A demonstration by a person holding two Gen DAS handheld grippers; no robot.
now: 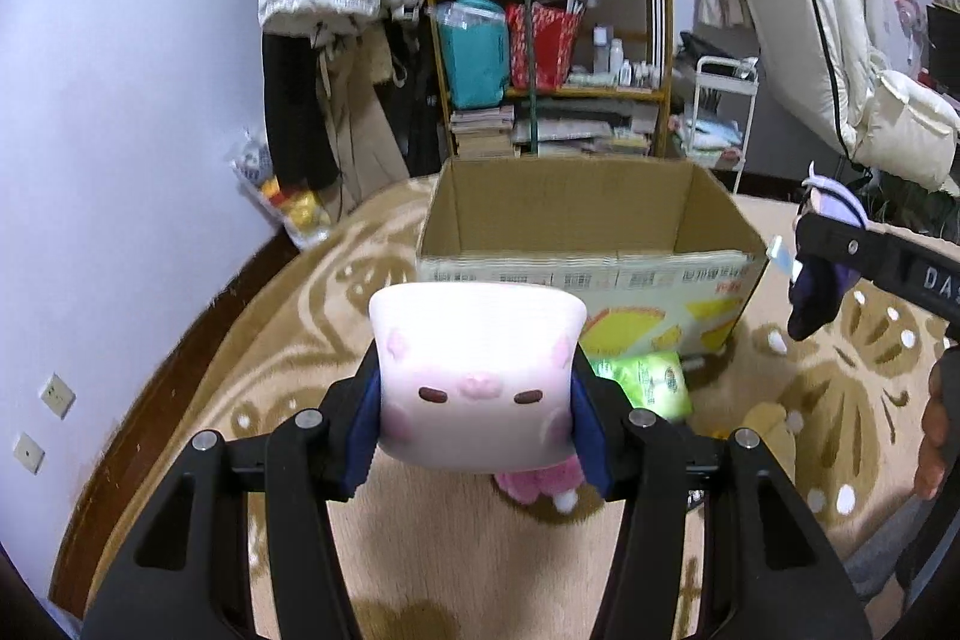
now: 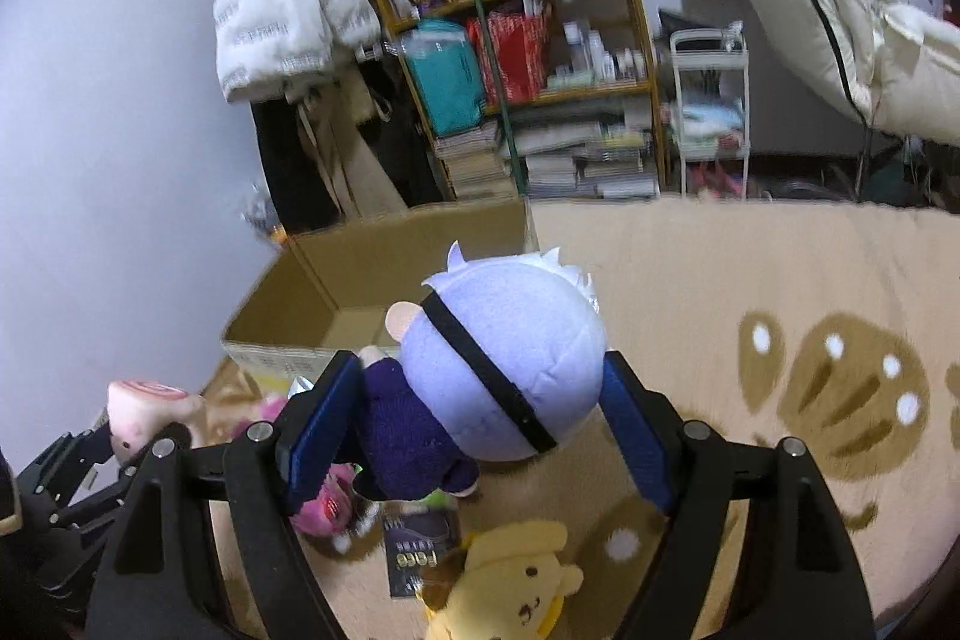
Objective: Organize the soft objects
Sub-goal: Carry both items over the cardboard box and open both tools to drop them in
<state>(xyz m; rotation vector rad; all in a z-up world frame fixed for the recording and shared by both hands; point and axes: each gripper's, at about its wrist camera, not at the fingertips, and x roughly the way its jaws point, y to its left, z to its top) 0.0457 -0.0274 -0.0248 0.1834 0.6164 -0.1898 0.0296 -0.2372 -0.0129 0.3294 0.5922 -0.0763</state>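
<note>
My left gripper (image 1: 474,424) is shut on a white-and-pink pig-face cube plush (image 1: 477,370), held above the rug in front of an open cardboard box (image 1: 576,274). The plush also shows in the right wrist view (image 2: 150,409). My right gripper (image 2: 480,424) is shut on a doll with a lavender head, black blindfold and dark purple body (image 2: 498,358), held up to the right of the box (image 2: 336,298). The doll and right gripper show in the left wrist view (image 1: 822,268). The box looks empty inside.
On the patterned beige rug (image 2: 750,280) lie a yellow dog plush (image 2: 510,574), a pink plush (image 1: 540,484), a green packet (image 1: 648,379) and a small dark packet (image 2: 417,550). Behind the box stand a cluttered wooden shelf (image 1: 540,40), hanging coats and a white cart.
</note>
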